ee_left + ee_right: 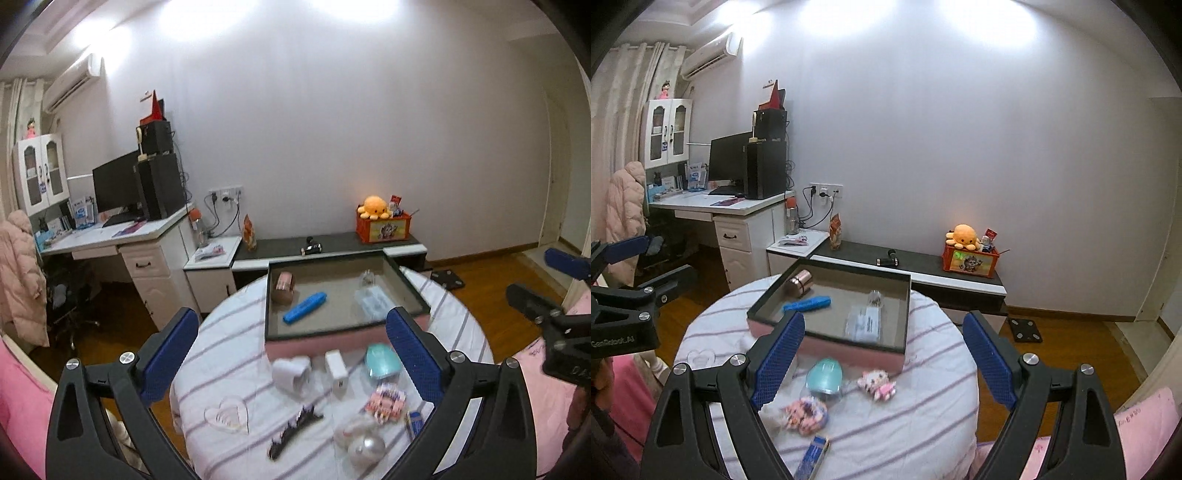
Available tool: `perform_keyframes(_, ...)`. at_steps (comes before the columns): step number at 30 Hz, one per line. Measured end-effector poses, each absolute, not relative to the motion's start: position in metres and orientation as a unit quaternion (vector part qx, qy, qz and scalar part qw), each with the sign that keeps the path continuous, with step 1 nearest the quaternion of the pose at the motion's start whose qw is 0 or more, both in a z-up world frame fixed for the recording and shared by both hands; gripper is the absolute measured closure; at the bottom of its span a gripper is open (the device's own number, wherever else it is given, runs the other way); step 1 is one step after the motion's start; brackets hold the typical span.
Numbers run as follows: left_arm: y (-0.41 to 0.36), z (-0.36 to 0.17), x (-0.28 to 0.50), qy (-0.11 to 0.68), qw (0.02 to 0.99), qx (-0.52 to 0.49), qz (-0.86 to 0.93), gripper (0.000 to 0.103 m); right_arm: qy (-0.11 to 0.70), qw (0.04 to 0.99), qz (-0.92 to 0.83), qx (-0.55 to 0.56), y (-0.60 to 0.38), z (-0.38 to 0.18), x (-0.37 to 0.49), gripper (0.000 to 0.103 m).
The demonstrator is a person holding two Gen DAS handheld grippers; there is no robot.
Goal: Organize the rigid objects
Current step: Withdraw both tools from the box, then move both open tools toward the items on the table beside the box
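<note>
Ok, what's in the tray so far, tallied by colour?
In the tray:
Copper: 1, cylinder
Blue: 1, case
Clear: 2, packet and a small item, too blurred to name
Total: 4

Striped cloth tablecloth (221, 354), glossy pearl ball (365, 448)
</note>
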State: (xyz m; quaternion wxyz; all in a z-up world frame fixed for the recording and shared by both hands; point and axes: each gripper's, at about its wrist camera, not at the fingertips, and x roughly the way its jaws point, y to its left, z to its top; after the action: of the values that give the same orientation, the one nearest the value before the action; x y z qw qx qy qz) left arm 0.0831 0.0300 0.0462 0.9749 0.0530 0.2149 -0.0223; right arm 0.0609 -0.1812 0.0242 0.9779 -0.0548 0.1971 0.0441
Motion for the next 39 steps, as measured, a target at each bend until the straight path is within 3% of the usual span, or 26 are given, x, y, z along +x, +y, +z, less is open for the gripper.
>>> perform_keyframes(7,0.031,0.019,0.061,0.231,0.972,0.044,-0.020,0.000,0.200,0.978,0.048,-0.021,-0.187,0.006,0.031,0.014)
perform_keyframes(25,0.036,0.017,0.075,0.239,0.969,0.056,0.011,0.000,0.214,0.976,0.045,-0.019,-0.193,0.002,0.041,0.014)
perform_keyframes(39,0.036,-0.050,0.166,0.363,0.929,0.065,0.017,0.000,0.319,0.947,0.023,-0.020,-0.201,-0.047,0.128,0.014)
